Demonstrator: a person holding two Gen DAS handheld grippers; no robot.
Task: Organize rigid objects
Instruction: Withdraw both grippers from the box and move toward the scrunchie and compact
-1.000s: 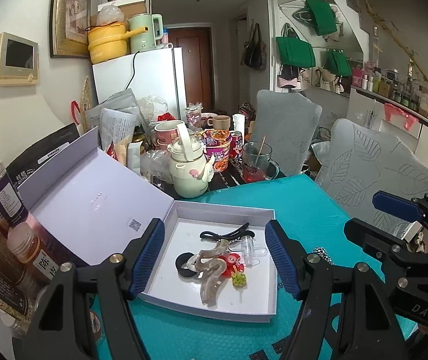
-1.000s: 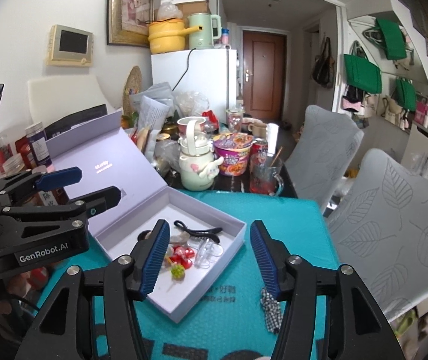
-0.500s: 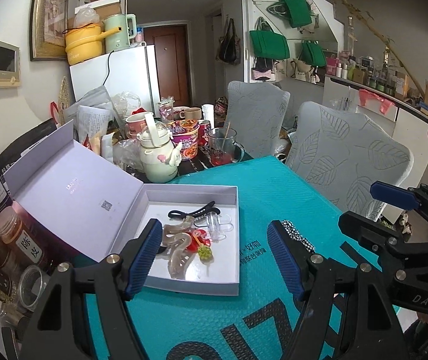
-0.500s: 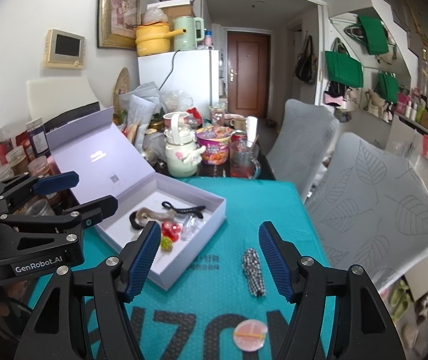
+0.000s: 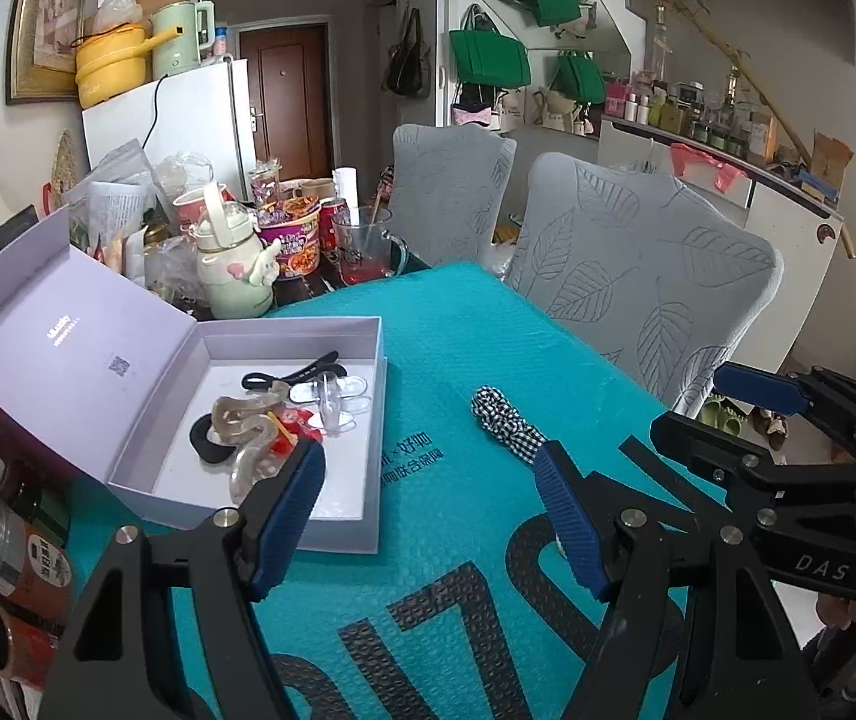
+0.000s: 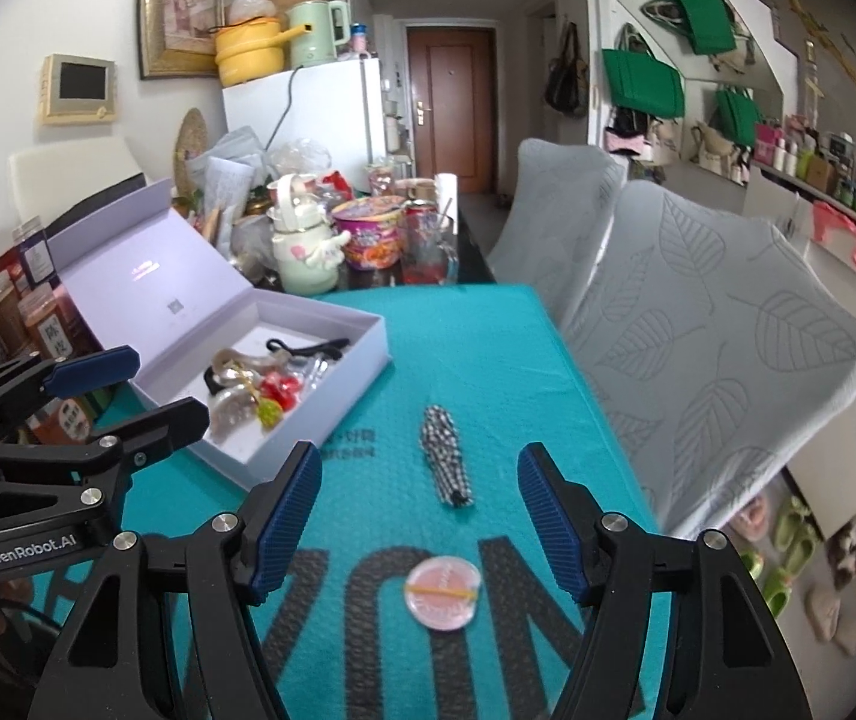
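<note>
With the lavender box point(image 6: 362, 330) of hair clips at left, we hold the left claw point(image 5: 428, 510) and right claw point(image 6: 419, 519), both released and empty, above the bench point(image 6: 487, 360), judging the next move a descent onto the checkered clip point(image 6: 445, 456) or pink disc point(image 6: 442, 594).

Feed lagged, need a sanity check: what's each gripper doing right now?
Left gripper: open, holding nothing, above the teal bubble-wrap mat.
Right gripper: open, jaws have just been opening, nothing between them.
</note>
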